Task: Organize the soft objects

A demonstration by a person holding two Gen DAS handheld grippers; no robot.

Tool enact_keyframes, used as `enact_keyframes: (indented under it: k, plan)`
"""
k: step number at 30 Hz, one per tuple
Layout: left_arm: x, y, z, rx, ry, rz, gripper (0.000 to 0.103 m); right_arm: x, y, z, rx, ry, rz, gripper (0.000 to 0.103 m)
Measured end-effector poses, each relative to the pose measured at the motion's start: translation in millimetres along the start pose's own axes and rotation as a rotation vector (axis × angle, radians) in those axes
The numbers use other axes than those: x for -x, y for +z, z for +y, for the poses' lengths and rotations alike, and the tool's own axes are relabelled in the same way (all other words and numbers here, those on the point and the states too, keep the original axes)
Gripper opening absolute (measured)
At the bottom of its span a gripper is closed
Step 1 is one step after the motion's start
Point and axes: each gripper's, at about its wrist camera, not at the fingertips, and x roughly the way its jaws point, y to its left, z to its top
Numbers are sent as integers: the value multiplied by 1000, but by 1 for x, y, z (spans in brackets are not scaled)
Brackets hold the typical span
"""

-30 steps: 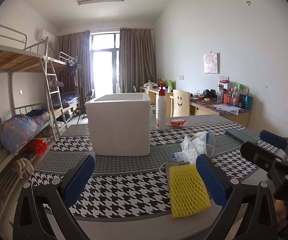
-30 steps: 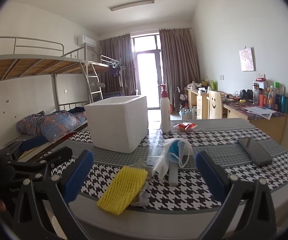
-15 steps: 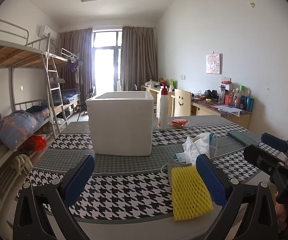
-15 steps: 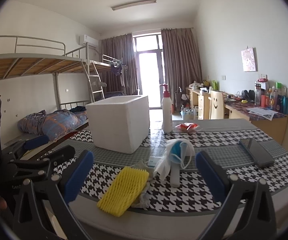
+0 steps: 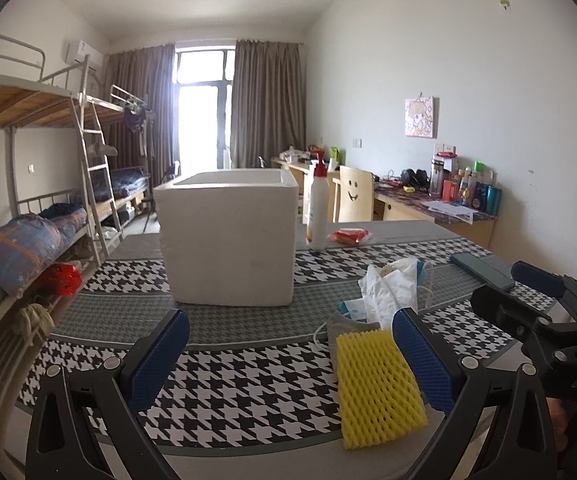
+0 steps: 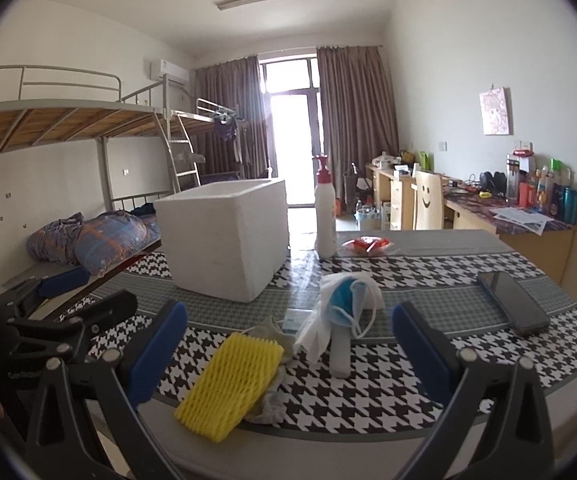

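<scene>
- Hovering low over the near edge of the worktop [image 5: 248, 376], your left gripper [image 5: 288, 356] has its jaws spread wide, with nothing between them.
- Your right gripper [image 6: 288, 354] is just as released, blue pads [image 6: 158, 354] apart and empty; in the left view it shows at the right edge [image 5: 536, 300], beside the soft pile.
- The yellow foam net [image 5: 378, 386] lies flat on the houndstooth cloth near the front edge, just inside your left gripper's right finger; whether they touch I cannot tell.
- In the right view the net [image 6: 230, 388] sits partly on a grey rag [image 6: 272, 402], which peeks out on its far and right sides.
- Behind the net you have a white tissue wad [image 5: 390, 288] with a blue mask [image 6: 342, 300] draped on it; the mask's loops hang down over a small white tube [image 6: 340, 356] that lies on the cloth.
- The white foam box [image 5: 228, 240] stands open-topped farther back, well apart from the pile.
- A pump bottle [image 5: 317, 208] stands upright just right of the box, with a red packet [image 5: 348, 236] beside it.
- A dark phone [image 6: 512, 302] lies flat to your right, away from the soft things.
</scene>
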Motion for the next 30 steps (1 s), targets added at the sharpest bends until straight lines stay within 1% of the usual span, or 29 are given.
enact_keyframes:
  k: [15,20,30]
  plan:
    - [-25,-2,-7,-16,-54,95,101,-16,1,-8,2,-32,52,103]
    - [-35,-3,-5,-15,-47,131,101,-26,3,-11,1,-53,81,103]
    - [-58,-9,-10,-9,-93,204,101,-42,0,-26,-19,-87,125,103]
